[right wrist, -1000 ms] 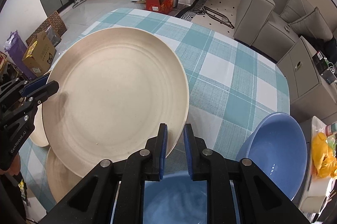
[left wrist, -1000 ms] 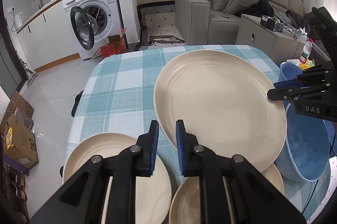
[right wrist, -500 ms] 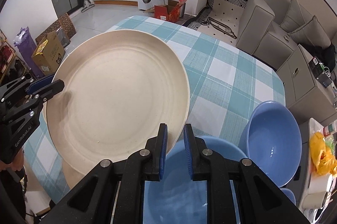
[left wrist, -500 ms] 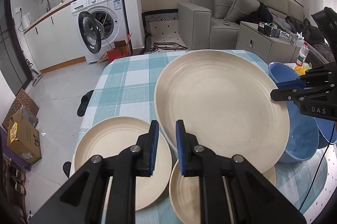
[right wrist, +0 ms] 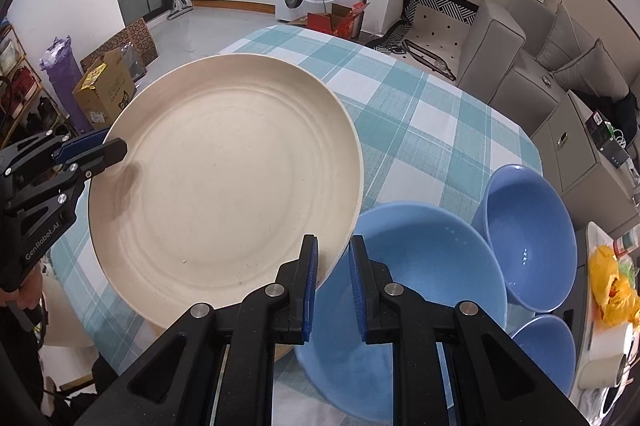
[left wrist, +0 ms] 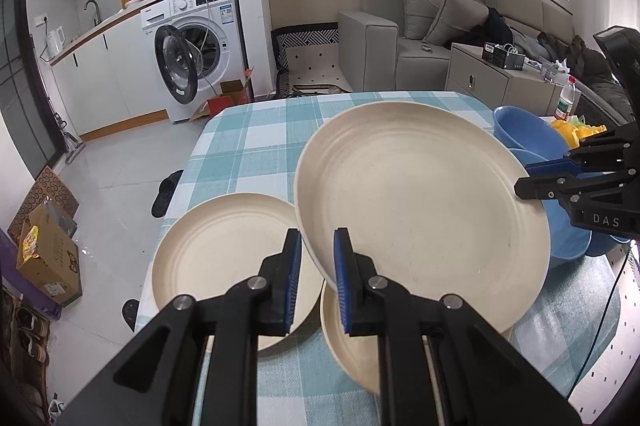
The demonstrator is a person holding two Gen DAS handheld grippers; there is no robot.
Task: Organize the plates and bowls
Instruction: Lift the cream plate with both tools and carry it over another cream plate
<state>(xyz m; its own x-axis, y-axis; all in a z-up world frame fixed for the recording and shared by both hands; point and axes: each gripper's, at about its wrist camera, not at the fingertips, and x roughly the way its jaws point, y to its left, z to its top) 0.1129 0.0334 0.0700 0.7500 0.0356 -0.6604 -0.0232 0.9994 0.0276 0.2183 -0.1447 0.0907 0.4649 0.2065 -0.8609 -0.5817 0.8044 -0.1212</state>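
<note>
Checked tablecloth (left wrist: pixel 256 145) underneath, washing machine behind. Large cream plate (left wrist: pixel 416 201) raised above cloth, pinched at opposite rims by left gripper (left wrist: pixel 316 262) and right gripper (right wrist: pixel 333 266), jaws narrow. Probably stiff, light, slick: rim grip best. Blue bowls (right wrist: pixel 524 234) right of plate, empty; smaller plates (left wrist: pixel 224 246) left.

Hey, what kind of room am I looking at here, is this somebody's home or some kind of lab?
Most likely a small home, open-plan. A washing machine sits under a kitchen counter with a tap, a grey sofa stands just beyond, and the plates and bowls are on a checked tablecloth.
</note>
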